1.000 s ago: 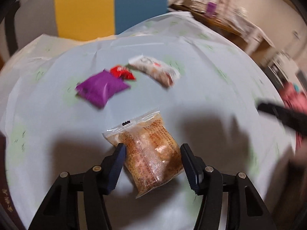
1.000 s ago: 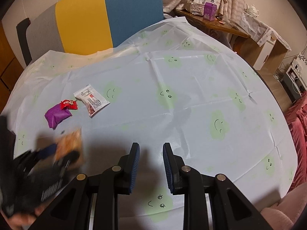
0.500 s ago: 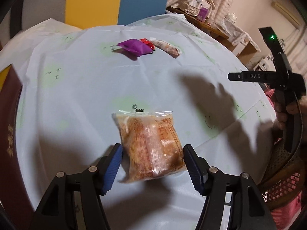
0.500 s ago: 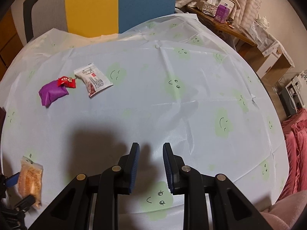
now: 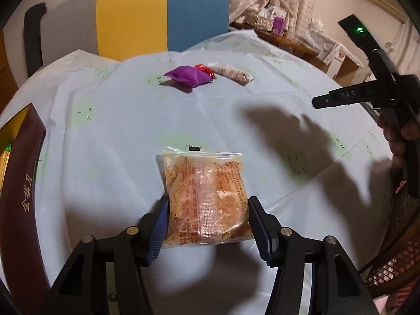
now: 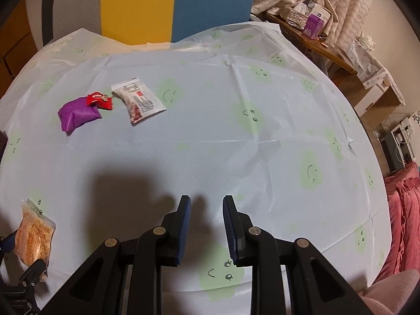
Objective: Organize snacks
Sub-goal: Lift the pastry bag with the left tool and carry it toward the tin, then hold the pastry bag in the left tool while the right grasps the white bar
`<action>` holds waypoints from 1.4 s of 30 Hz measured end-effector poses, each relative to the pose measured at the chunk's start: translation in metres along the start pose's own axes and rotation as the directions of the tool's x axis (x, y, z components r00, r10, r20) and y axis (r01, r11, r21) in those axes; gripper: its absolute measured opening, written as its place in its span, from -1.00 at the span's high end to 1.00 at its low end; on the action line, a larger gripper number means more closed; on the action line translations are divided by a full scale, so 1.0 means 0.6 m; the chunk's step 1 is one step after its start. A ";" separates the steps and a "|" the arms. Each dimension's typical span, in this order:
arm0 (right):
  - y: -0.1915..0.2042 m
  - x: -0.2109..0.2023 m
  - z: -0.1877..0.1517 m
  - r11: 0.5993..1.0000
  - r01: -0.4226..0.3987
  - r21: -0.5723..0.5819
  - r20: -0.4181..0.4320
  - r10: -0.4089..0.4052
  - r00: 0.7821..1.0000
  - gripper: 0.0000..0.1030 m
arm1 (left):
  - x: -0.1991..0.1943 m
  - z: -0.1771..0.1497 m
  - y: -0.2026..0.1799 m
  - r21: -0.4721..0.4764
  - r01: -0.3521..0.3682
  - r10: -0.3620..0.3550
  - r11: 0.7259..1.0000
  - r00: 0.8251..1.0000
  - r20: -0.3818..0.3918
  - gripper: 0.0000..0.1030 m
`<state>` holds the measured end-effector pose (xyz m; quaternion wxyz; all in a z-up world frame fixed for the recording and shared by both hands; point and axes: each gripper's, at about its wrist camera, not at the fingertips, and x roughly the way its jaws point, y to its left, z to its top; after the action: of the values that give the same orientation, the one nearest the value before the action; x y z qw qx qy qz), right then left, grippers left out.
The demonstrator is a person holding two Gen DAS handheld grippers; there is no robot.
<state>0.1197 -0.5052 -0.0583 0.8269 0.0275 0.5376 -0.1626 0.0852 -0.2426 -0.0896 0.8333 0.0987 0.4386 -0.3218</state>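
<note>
Carried away from the far cluster, the orange snack bag now hangs pinched in the left gripper near a dark red box, apparently its destination. Purple packet, red candy and white bar remain unsorted; the right gripper hovers narrowly parted, holding nothing.

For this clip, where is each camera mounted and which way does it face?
Left wrist: on the left gripper, looking forward over the table; its fingers clamp the orange snack bag; the right hand shows at right.
Right wrist: on the right gripper, jaws apart and empty, above the table, facing the chair.
Shared: the orange bag, purple packet, red candy and white bar.
</note>
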 end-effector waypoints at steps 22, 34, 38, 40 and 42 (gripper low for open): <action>0.117 0.071 0.159 0.974 -0.204 -0.100 -0.009 0.204 0.979 0.34 | -0.001 -0.025 0.000 0.025 0.012 -0.015 1.000 0.994 0.112 -0.14; 0.126 0.127 0.212 0.958 -0.257 -0.126 -0.068 0.250 0.966 0.25 | -0.001 -0.027 0.003 0.017 0.025 -0.027 1.000 0.993 0.116 -0.14; 0.126 0.136 0.214 0.966 -0.220 -0.136 -0.048 0.216 0.975 0.39 | -0.001 -0.026 0.002 0.016 0.026 -0.028 1.000 0.993 0.117 -0.15; 0.125 0.133 0.209 0.970 -0.193 -0.147 -0.047 0.188 0.981 0.74 | -0.001 -0.027 0.002 0.016 0.027 -0.029 0.999 0.992 0.120 -0.15; 0.125 0.125 0.196 0.969 -0.176 -0.175 -0.055 0.168 0.984 0.76 | -0.001 -0.027 0.004 0.015 0.029 -0.031 0.999 0.992 0.122 -0.15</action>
<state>0.2736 -0.4780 -0.0861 0.8260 0.0028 0.5621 -0.0407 0.0755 -0.2333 -0.0992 0.8529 0.0778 0.3862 -0.3426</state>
